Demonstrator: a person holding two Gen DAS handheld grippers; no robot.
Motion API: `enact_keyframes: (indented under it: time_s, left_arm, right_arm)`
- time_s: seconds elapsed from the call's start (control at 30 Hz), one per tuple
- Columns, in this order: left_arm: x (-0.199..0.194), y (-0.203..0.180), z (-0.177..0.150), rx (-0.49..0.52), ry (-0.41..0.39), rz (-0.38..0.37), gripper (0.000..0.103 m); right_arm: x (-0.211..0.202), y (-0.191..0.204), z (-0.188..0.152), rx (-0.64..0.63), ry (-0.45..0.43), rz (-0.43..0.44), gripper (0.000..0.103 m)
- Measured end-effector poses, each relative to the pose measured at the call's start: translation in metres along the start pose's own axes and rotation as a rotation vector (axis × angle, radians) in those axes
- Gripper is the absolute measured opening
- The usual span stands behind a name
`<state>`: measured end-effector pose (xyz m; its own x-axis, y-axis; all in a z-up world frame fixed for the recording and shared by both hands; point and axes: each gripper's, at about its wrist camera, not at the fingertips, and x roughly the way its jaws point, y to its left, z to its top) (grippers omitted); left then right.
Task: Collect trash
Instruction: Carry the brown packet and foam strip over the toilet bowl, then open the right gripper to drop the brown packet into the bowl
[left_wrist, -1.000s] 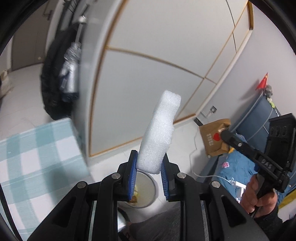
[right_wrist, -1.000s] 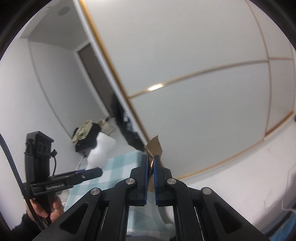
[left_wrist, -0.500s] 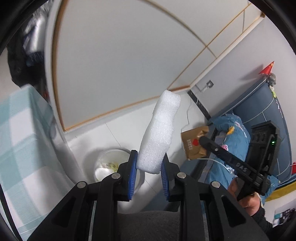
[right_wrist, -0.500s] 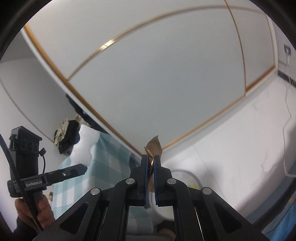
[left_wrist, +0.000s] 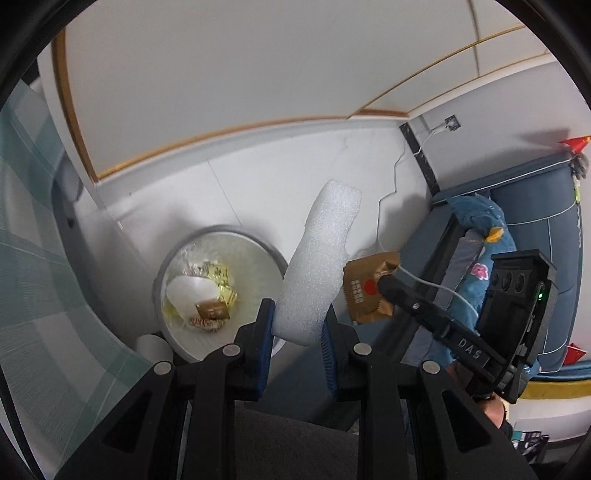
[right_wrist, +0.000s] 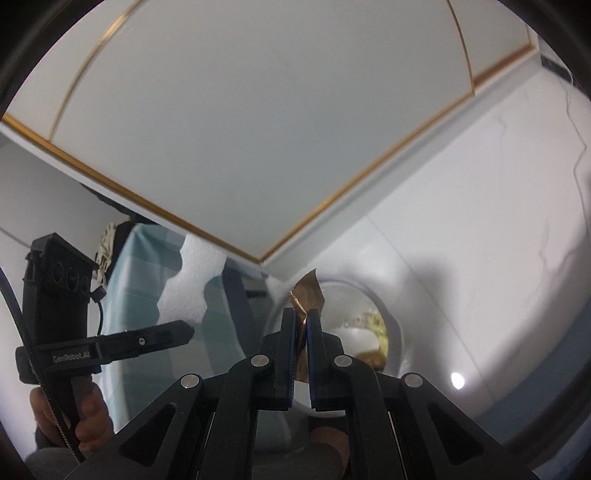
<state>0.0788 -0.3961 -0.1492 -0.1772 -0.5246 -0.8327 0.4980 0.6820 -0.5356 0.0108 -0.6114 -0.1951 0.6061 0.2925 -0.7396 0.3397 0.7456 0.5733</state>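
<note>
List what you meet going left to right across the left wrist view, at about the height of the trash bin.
Checked tablecloth → trash bin → white foam piece, shut in the left gripper → brown paper wrapper, held by the right gripper → blue bedding.

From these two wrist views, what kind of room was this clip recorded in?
Probably a bedroom at home: white wardrobe doors with gold trim, a blue upholstered headboard, and a small lined trash bin on the tiled floor.
</note>
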Motion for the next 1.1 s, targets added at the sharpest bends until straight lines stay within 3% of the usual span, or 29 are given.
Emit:
enact_keyframes:
  time_s: [0.43, 0.53, 0.6, 0.77, 0.87, 1.1]
  left_arm:
    - [0.036, 0.023, 0.0, -0.103, 0.155, 0.075, 0.019]
    - [0.04, 0.025, -0.001, -0.116, 0.17, 0.082, 0.019]
    - [0.043, 0.025, 0.0, -0.123, 0.177, 0.08, 0.019]
    - [0.048, 0.025, -0.003, -0.134, 0.194, 0.078, 0.019]
    - [0.05, 0.027, -0.004, -0.141, 0.204, 0.085, 0.019]
    - [0.055, 0.027, -0.006, -0.148, 0.227, 0.099, 0.019]
  right_arm:
    - [0.079, -0.015, -0.026, 0.08, 0.195, 0.084, 0.013]
    - [0.089, -0.015, -0.033, 0.086, 0.233, 0.089, 0.021]
    - [0.095, -0.014, -0.036, 0.086, 0.256, 0.108, 0.035]
    - [0.087, -0.014, -0.036, 0.072, 0.234, 0.056, 0.052]
    - [0.074, -0.022, -0.032, 0.062, 0.198, -0.002, 0.055]
    - [0.064, -0.007, -0.02, 0.009, 0.14, -0.142, 0.075]
